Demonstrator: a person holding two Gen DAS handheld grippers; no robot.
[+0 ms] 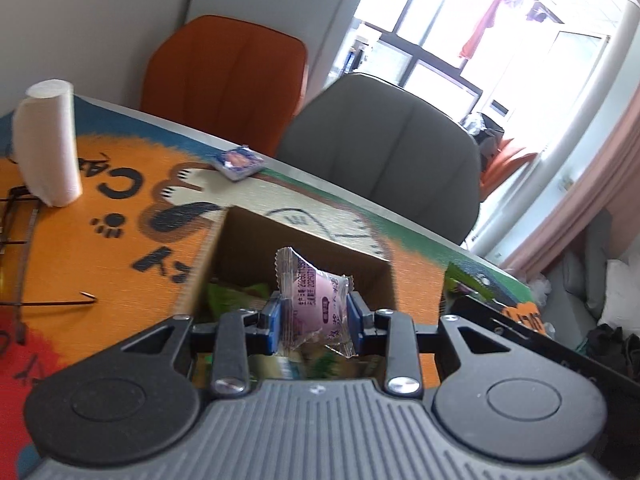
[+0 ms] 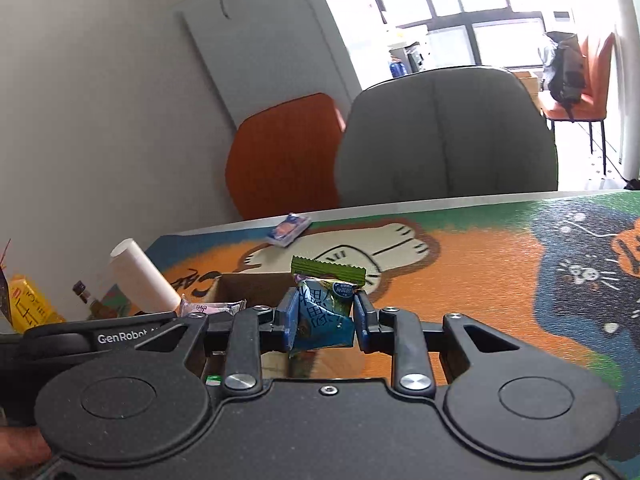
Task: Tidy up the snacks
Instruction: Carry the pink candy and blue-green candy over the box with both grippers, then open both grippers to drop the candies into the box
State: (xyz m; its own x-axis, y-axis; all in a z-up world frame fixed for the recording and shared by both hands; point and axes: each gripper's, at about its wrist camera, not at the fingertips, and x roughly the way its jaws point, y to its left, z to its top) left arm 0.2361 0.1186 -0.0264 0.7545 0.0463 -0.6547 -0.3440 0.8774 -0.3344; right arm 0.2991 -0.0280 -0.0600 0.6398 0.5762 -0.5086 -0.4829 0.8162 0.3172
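My left gripper (image 1: pixel 314 312) is shut on a pink snack in a clear wrapper (image 1: pixel 316 300), held above an open cardboard box (image 1: pixel 304 240) with green packets inside. My right gripper (image 2: pixel 322 316) is shut on a blue snack packet with a green top edge (image 2: pixel 324 308), just over the same cardboard box (image 2: pixel 252 286). The pink snack (image 2: pixel 210 307) and the left gripper's black body show at the left of the right wrist view. A small blue and orange snack packet (image 1: pixel 238 162) (image 2: pixel 289 230) lies apart near the table's far edge.
A white paper roll (image 1: pixel 50 136) (image 2: pixel 142 276) stands left of the box on the colourful cartoon tablecloth (image 1: pixel 100 208). A black wire rack (image 1: pixel 24 264) sits at the left edge. An orange chair (image 1: pixel 224 80) and a grey chair (image 1: pixel 384 160) stand behind the table. A yellow carton (image 2: pixel 28 304) and a bottle are at far left.
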